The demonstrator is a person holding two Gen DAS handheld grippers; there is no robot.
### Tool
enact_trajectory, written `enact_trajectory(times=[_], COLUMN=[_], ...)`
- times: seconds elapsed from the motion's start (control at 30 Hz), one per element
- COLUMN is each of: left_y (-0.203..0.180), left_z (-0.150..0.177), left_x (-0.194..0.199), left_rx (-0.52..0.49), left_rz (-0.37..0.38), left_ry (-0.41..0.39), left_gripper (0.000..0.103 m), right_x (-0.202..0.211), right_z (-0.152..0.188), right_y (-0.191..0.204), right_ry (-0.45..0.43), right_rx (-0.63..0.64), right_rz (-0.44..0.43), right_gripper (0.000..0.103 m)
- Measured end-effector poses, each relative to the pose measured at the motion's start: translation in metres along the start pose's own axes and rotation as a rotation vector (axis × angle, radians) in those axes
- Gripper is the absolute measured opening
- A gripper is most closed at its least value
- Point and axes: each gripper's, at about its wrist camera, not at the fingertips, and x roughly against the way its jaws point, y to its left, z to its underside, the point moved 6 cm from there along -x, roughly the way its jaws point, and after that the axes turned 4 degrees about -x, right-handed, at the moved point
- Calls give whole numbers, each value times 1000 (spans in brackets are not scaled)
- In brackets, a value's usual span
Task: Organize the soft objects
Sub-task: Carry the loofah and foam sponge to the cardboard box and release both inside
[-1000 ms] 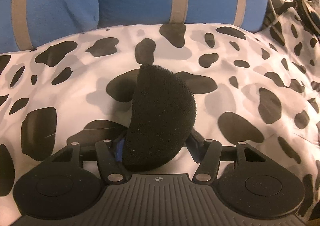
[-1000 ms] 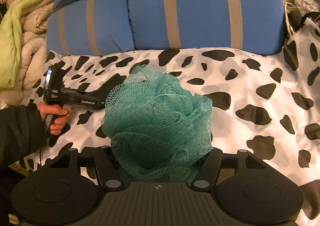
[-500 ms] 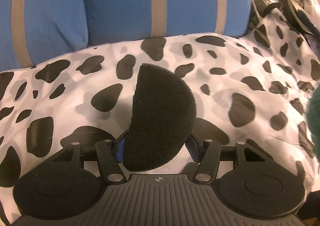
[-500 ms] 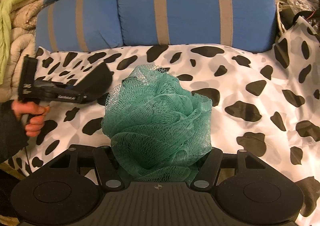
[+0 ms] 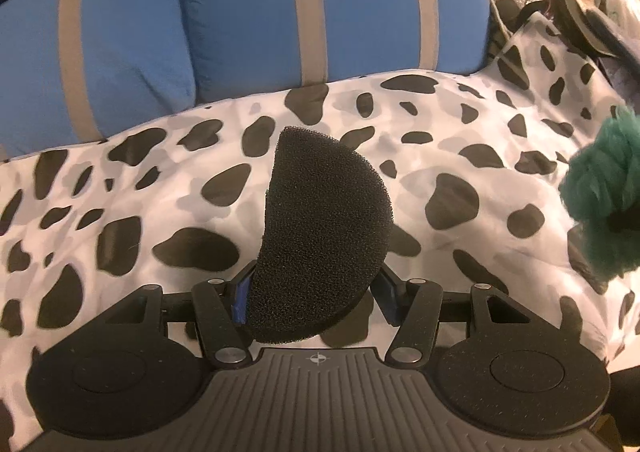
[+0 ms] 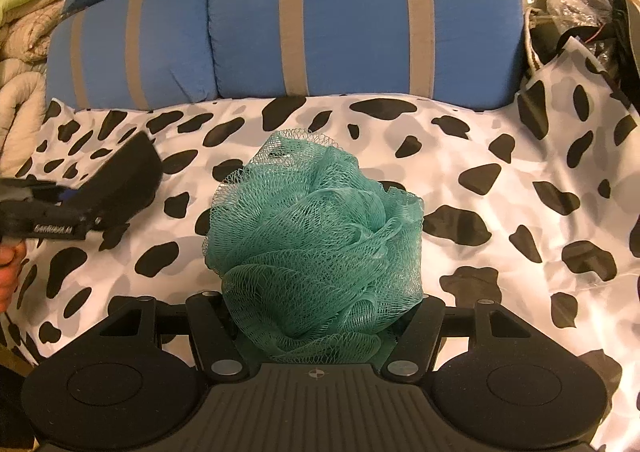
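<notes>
Both soft things are lifted but not yet placed: the left gripper (image 5: 316,292) pinches a black half-round foam sponge (image 5: 324,228) and the right gripper (image 6: 320,328) a teal mesh bath pouf (image 6: 316,252) above the cow-spotted sheet (image 6: 500,156) (their destination is out of view, fingertips hidden).

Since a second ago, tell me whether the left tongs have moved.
Yes. In the right wrist view the left tongs, shut on the black sponge, have moved rightward over the cow-print sheet, toward the green mesh pouf.
</notes>
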Motion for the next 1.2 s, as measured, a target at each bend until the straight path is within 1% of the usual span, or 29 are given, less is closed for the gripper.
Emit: enact_trajectory(times=[0.13, 0.33, 0.6, 0.67, 0.97, 1.2], left_y=[-2, -9, -23, -28, -48, -60], left_z=[9, 25, 40, 44, 70, 97], left_x=[16, 35, 55, 60, 85, 105], left_rx=[32, 53, 62, 69, 75, 88], left_rz=[-10, -11, 0, 18, 72, 107], left_ry=[3, 7, 10, 8, 15, 40], left_gripper=[57, 57, 57, 57, 57, 57], right_x=[7, 16, 28, 31, 46, 58], right_z=[1, 3, 13, 15, 41, 71], right_y=[3, 8, 25, 30, 67, 96], right_ry=[-17, -37, -43, -43, -3, 45], right_rx=[-2, -10, -3, -9, 33, 90], right_rz=[-2, -33, -64, -79, -166, -230], right_gripper=[65, 65, 65, 65, 65, 65])
